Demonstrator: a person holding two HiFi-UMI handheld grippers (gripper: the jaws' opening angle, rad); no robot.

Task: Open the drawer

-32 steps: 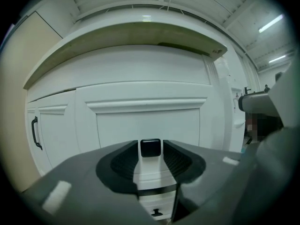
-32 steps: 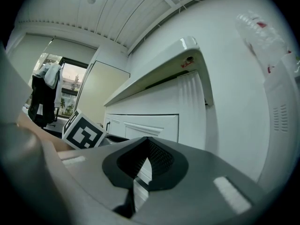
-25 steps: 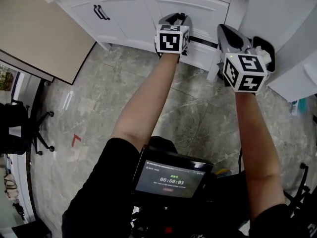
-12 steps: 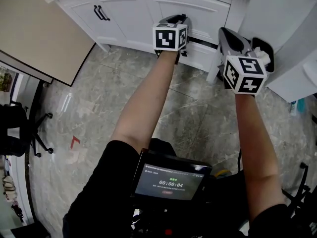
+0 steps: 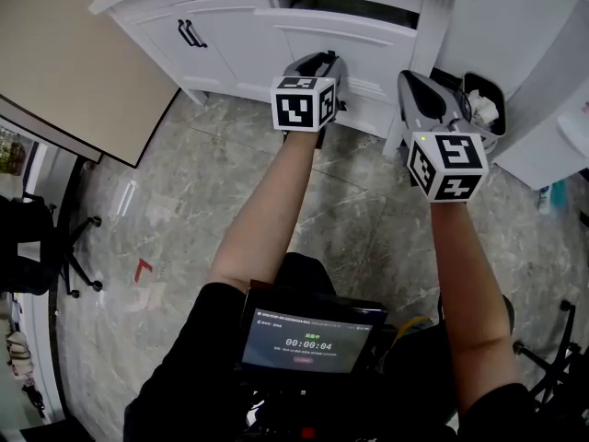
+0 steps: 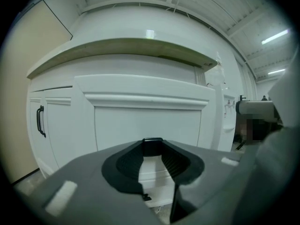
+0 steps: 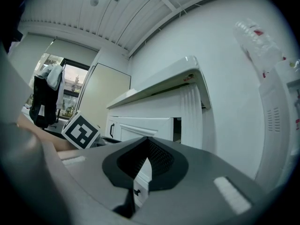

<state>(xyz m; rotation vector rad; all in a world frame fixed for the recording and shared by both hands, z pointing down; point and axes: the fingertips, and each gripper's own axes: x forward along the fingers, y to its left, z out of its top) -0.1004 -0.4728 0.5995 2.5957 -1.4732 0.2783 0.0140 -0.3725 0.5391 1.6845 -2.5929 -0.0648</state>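
drawer handle [image 6: 152, 146] mostly hidden within left gripper [image 5: 322, 60], drawer [image 5: 340, 40] inside unseen

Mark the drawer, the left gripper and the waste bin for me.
drawer [image 5: 368, 49]: head view, on its white front panel.
left gripper [image 5: 324, 58]: head view, at the jaw tips against the drawer front.
waste bin [image 5: 484, 77]: head view, on its dark rim.

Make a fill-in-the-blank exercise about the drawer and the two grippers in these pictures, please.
1. The white drawer is partly ___.
2. The left gripper is shut on the drawer's ___.
3. The right gripper is shut and holds ___.
4. The cabinet door handles are ___ in colour.
Missing words: open; handle; nothing; black.
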